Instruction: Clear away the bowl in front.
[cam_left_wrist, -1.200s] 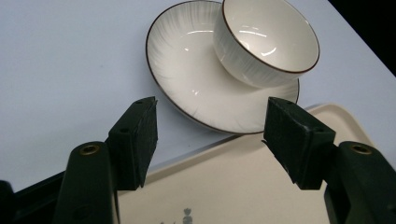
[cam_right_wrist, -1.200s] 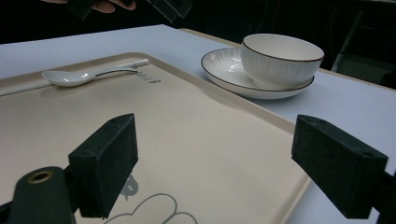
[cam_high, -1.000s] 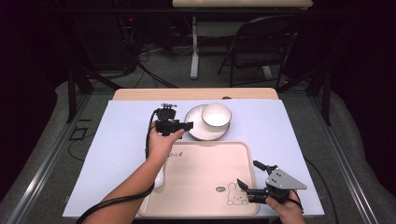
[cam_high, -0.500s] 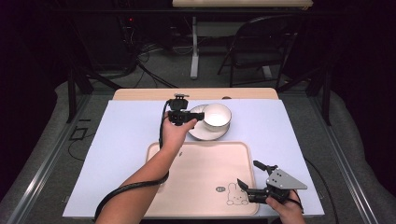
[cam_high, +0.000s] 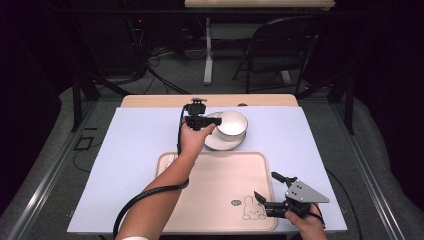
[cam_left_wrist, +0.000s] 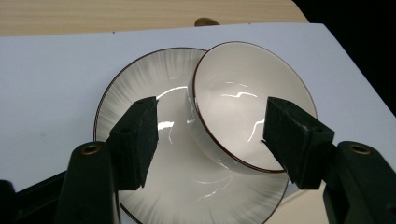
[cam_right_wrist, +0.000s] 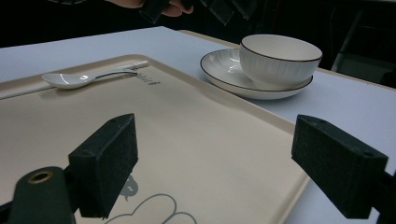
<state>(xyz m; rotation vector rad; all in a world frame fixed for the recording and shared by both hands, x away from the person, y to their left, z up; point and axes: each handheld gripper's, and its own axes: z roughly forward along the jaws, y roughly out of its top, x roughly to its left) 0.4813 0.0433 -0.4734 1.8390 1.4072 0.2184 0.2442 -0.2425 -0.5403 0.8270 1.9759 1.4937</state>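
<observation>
Nearest you, your right gripper (cam_high: 270, 199) rests at the near right corner of the beige tray (cam_high: 220, 200), jaws spread wide with nothing between them, just over the printed rabbit (cam_high: 249, 209). A white spoon (cam_right_wrist: 77, 79) lies at the tray's far left edge, apart from everything else. Beyond the tray, on the pale mat (cam_high: 140, 135), sits the white saucer (cam_left_wrist: 140, 84) with the white bowl (cam_left_wrist: 247, 98) on it; the bowl stands off-centre, toward the saucer's right as your left gripper view shows it, and it looks slightly tipped there. Your left gripper (cam_high: 212, 121) hovers just above the bowl's near-left rim, jaws parted and gripping nothing; one pad hangs over the saucer and the other over the bowl's far side, so the bowl's rim lies between them without contact. Expect the bowl to be rigid, glazed and slick, fairly light but breakable, and free to slide on the equally glossy saucer. Your safest hold is probably across the rim wall, one pad inside and one outside, closing slowly so the pads seat flat rather than skating off the curve. Squeezing the whole bowl from outside risks it popping upward. Lift straight so the saucer is not dragged.
</observation>
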